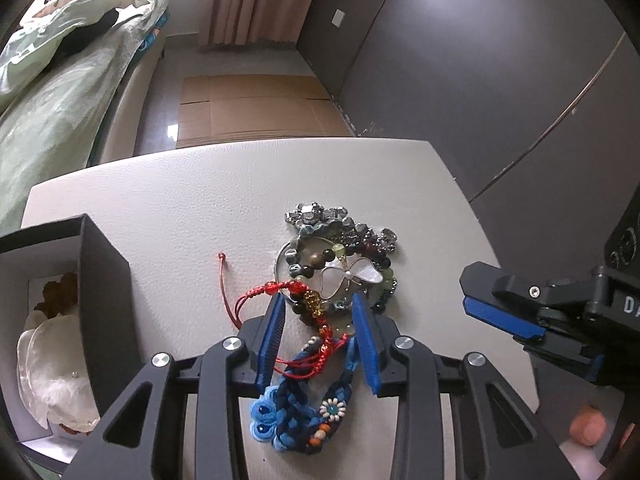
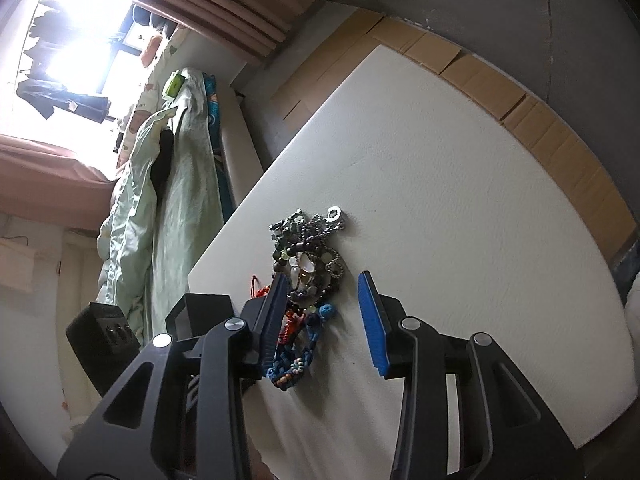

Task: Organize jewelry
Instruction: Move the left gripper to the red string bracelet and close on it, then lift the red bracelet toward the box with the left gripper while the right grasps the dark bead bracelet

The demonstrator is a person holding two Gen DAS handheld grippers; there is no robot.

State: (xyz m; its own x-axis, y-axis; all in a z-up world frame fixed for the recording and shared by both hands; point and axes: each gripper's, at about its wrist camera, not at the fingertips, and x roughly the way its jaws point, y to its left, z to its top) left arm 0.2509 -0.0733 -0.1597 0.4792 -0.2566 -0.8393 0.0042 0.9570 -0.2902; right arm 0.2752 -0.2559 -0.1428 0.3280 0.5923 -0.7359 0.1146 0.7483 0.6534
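Jewelry pile [image 1: 336, 280] on white desk [image 1: 168, 216] | left hand-held gripper [image 1: 320, 308] released, straddling red cord bracelet [image 1: 256, 300] | left view only: black box [image 1: 100, 300] | right hand-held gripper [image 2: 324, 288] released, beside pile.

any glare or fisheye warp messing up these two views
Right wrist view: the bright window is blown out white and the pale table edge bows in a curve. Left wrist view: even light, a small glare spot on the grey floor, black vignette in the corners, and the tangled pile of beaded jewelry stays sharp.
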